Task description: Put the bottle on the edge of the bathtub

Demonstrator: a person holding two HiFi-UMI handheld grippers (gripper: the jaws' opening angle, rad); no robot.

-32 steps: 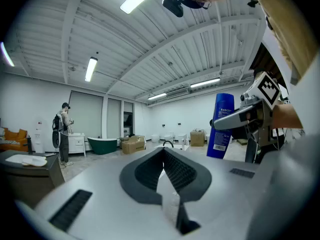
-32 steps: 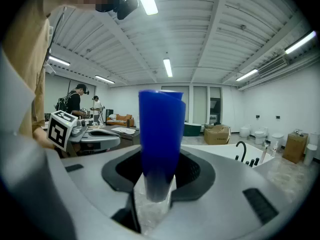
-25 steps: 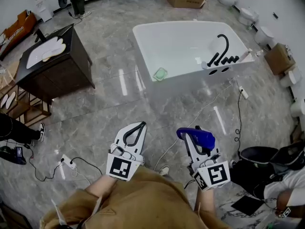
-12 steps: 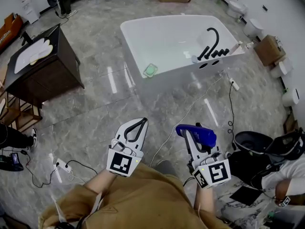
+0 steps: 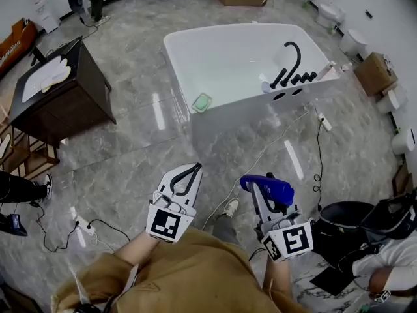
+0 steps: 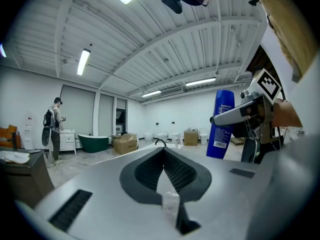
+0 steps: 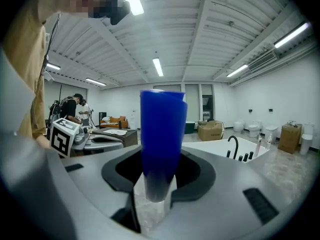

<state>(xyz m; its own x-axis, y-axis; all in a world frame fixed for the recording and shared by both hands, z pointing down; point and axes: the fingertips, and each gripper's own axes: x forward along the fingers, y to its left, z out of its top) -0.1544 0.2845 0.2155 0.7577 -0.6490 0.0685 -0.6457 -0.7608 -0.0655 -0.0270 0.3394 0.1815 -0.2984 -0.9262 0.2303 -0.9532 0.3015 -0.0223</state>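
Right hand-held gripper (image 5: 260,189) clamped the blue bottle (image 5: 273,188) round its body (stiff, smooth plastic, prob. light, could slip); left hand-held gripper (image 5: 187,173) was closed, empty.

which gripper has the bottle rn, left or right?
The right gripper: its jaws are clamped on the blue bottle. The left gripper has its jaws together with nothing between them.
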